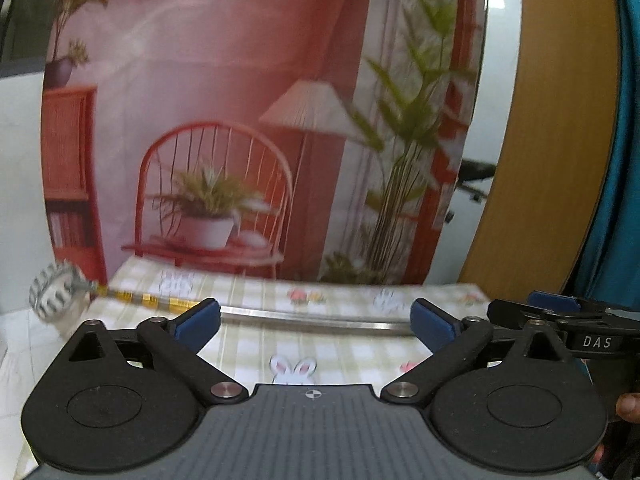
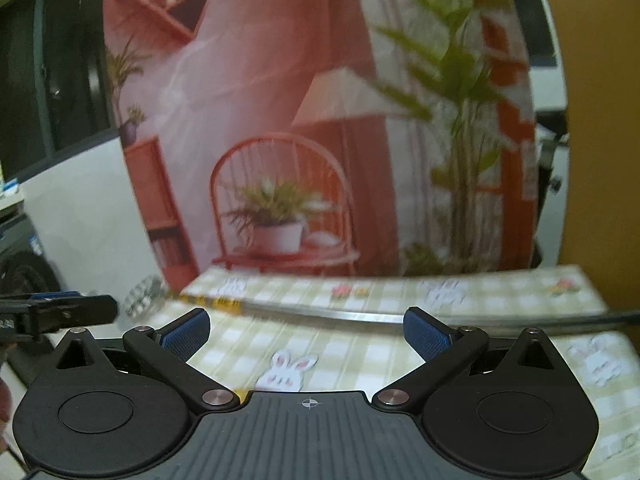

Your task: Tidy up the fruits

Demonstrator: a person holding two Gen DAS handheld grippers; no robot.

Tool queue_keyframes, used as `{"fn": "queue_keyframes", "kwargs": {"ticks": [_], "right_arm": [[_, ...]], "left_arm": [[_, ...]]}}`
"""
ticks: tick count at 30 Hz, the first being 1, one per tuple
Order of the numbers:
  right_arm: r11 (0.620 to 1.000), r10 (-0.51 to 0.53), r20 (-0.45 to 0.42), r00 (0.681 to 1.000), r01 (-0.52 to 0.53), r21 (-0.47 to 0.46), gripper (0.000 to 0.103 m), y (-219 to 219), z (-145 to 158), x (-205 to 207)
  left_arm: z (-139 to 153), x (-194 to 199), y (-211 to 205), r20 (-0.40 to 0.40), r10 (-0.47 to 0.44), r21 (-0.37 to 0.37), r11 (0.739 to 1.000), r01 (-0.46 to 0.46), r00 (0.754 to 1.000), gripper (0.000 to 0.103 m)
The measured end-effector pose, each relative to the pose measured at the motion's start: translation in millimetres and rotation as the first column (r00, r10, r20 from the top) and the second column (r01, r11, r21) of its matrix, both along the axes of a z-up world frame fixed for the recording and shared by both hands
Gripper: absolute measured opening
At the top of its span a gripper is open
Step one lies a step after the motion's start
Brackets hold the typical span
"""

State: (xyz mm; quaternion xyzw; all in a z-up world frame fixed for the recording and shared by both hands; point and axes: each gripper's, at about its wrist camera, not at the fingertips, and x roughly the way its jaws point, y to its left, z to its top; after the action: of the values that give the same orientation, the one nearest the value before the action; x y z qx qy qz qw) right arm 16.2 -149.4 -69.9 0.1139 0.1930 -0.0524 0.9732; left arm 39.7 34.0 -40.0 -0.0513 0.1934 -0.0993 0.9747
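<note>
No fruit shows in either view. My left gripper (image 1: 316,322) is open and empty, held above a table covered with a yellow-green checked cloth with bunny prints (image 1: 320,344). My right gripper (image 2: 306,330) is open and empty above the same cloth (image 2: 360,352). The right gripper's side shows at the right edge of the left wrist view (image 1: 560,320), and the left gripper's tip shows at the left edge of the right wrist view (image 2: 60,312). Both views are blurred.
A metal strip (image 1: 312,318) crosses the table ahead of both grippers, also in the right wrist view (image 2: 328,312). A printed backdrop of a pink room (image 1: 248,120) stands behind the table. A small glass jar (image 1: 56,300) sits at the left. A wooden panel (image 1: 552,120) rises at the right.
</note>
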Motion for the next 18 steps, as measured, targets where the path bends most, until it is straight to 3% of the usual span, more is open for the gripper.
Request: {"fn": "queue_keyframes", "kwargs": {"ticks": [7, 18], "right_arm": [[0.998, -0.053, 0.073, 0.996, 0.054, -0.014, 0.103, -16, 39, -15], [0.996, -0.07, 0.113, 0.991, 0.075, -0.043, 0.103, -17, 59, -25]], "left_arm": [[28, -2, -10, 0.064, -0.001, 0.006, 1.0, 0.001, 0.998, 0.103], [32, -1, -12, 0.042, 0.023, -0.003, 1.0, -0.023, 0.999, 0.103]]}}
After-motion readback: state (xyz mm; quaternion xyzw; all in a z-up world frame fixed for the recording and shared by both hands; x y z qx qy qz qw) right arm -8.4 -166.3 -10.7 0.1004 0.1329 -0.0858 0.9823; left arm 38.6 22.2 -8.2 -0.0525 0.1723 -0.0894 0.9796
